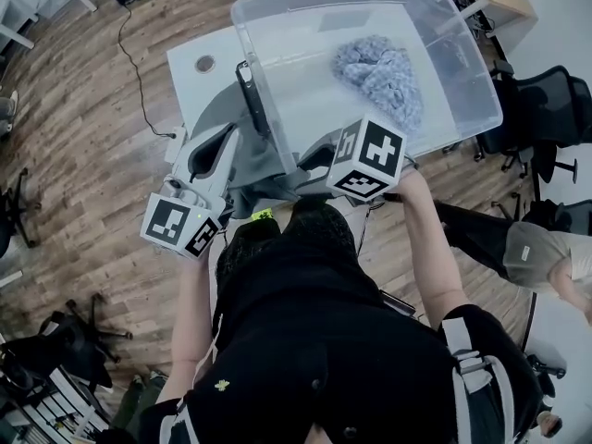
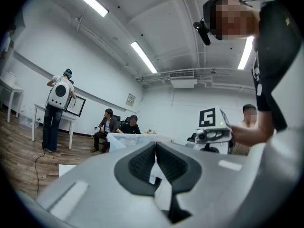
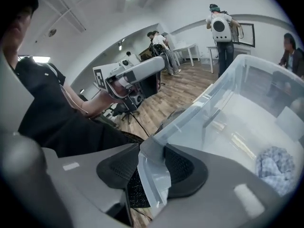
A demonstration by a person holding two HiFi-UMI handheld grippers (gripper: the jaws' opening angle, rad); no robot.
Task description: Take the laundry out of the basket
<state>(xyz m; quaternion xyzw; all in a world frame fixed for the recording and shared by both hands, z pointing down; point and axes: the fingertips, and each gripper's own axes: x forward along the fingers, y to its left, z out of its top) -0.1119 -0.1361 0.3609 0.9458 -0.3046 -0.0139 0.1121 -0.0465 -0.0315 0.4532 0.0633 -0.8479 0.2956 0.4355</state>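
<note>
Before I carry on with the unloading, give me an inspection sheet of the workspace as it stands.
Surface: white table, carrying the basket.
Job's things: clear basket; one bluish laundry bundle inside it.
Clutter: nothing seen.
Grippers: right gripper, tongs clamped on the basket's rim; left gripper, tongs closed, tips touching, no laundry in them.
Cables: black cable across the floor, left of the table.
Surroundings: wooden floor; office chair and a seated person to the right.
</note>
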